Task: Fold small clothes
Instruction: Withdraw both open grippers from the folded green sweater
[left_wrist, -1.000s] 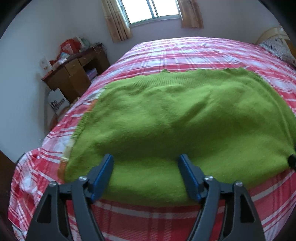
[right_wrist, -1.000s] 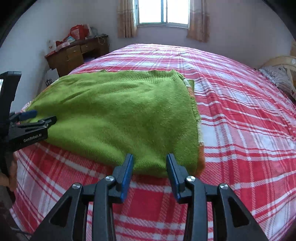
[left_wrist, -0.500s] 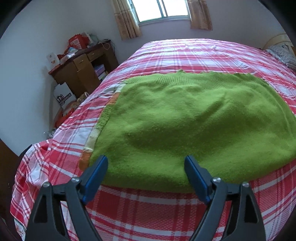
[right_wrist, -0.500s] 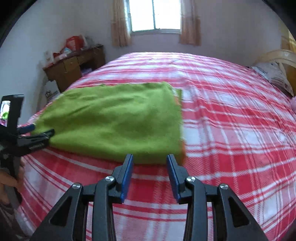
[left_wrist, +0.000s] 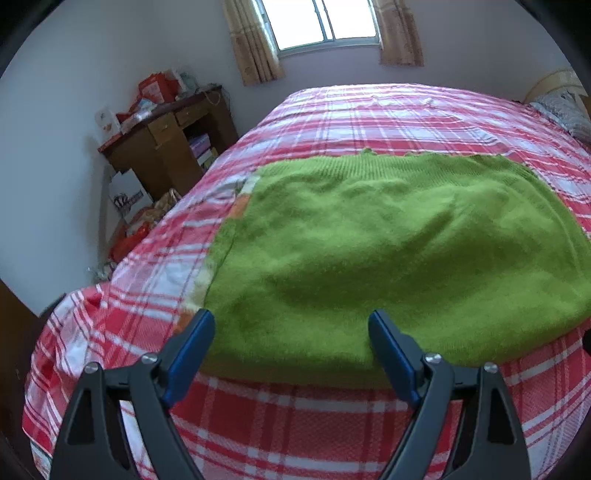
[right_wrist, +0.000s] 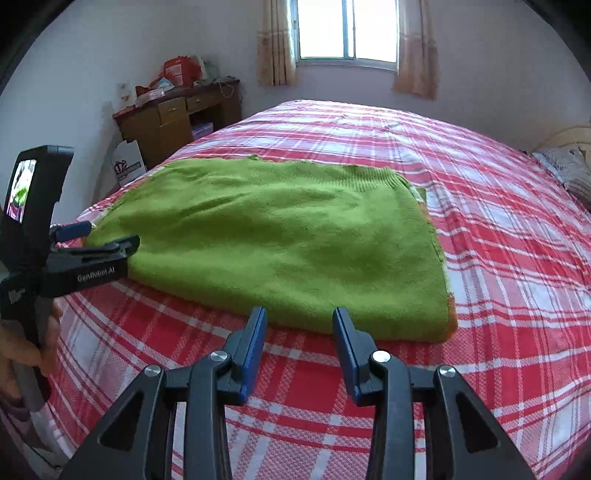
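Lying flat: the green sweater (right_wrist: 280, 243) rests folded on the red plaid bed (right_wrist: 498, 258), near the bed's front edge and toward its left side.
Sweater long axis: it runs across the bed, side to side in both wrist views, with the shorter span going away toward the window (right_wrist: 347, 29).
Sweater ends: the ribbed knit hem (left_wrist: 369, 166) forms the far edge and faces the window; the thick folded edge faces the tongs.
Sweater trim: strips of orange and pale cloth peek out along the left side in the left wrist view and at the near right corner in the right wrist view.
Left tongs (left_wrist: 291, 325): the jaws have just been opening and now stand wide apart, with the sweater's near edge showing between the blue pads (left_wrist: 192, 350) but not pressed by them. In the right wrist view these tongs hover at the sweater's left corner, gripped by a hand (right_wrist: 33, 347).
Right tongs (right_wrist: 299, 317): the jaws are partly apart and hold nothing; they sit just in front of the sweater's near edge, toward its right corner, over bare plaid.
Room: a brown wooden desk (right_wrist: 173, 118) piled with red packages stands against the wall left of the bed; curtains (right_wrist: 275, 40) flank the window; a pillow (right_wrist: 569, 173) lies at the bed's far right.
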